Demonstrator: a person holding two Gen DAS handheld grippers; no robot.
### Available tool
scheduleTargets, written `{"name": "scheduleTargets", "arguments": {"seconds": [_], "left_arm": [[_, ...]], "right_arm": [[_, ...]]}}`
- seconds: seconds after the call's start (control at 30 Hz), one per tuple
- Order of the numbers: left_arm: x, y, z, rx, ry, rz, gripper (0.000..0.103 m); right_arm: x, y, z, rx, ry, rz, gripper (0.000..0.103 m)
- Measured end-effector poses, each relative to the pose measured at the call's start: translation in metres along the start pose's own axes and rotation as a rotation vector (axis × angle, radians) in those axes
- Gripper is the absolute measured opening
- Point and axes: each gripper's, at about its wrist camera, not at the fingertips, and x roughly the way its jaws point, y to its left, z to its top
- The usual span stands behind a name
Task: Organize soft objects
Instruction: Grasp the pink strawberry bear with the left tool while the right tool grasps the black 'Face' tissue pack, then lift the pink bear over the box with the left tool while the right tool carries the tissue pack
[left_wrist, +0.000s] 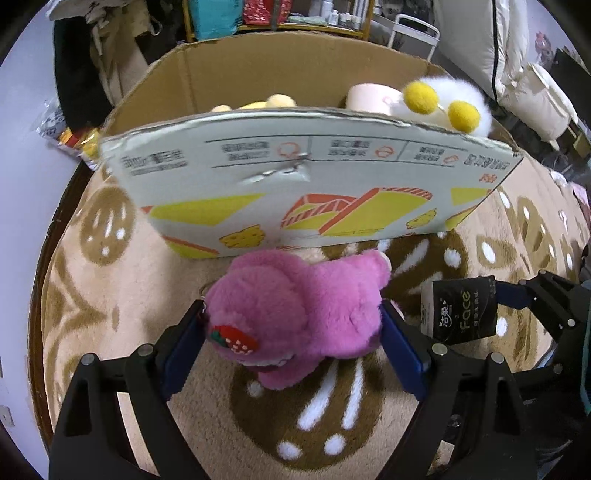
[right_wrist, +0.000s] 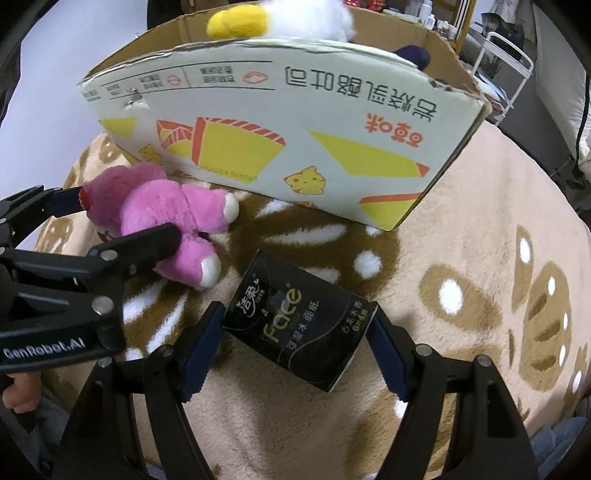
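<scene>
A pink plush bear with a strawberry patch lies on the rug in front of the cardboard box. My left gripper is shut on it, both blue pads pressing into its fur. The right wrist view shows the same bear inside the left gripper. A black tissue pack lies to the bear's right, and my right gripper is shut on it, a pad against each end. The left wrist view has the pack at its right edge. The box stands open at the top.
Inside the box sit a white plush with yellow balls, a cream-pink toy and a yellow plush. A beige rug with brown patterns covers the surface. A snack bag lies left of the box. White cushions are far right.
</scene>
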Motion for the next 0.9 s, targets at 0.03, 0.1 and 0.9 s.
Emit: {"name": "scheduleTargets", "arguments": {"seconds": [0.03,0.1,0.9], "left_arm": [[-0.003,0.002,-0.001,-0.007,-0.006,0.001,0.088],[-0.008,0.003,-0.005,-0.018,-0.02,0.005,0.088],[-0.155,0.008,-0.007,-0.004,-0.476,0.143,0.088]], "right_arm": [[-0.002,-0.002,0.0,0.001,-0.008,0.004,0.08],[-0.012,-0.007,0.0,0.002,-0.034,0.026,0.08],[-0.136,-0.04,0.007,0.056,-0.491,0.129,0.08]]}}
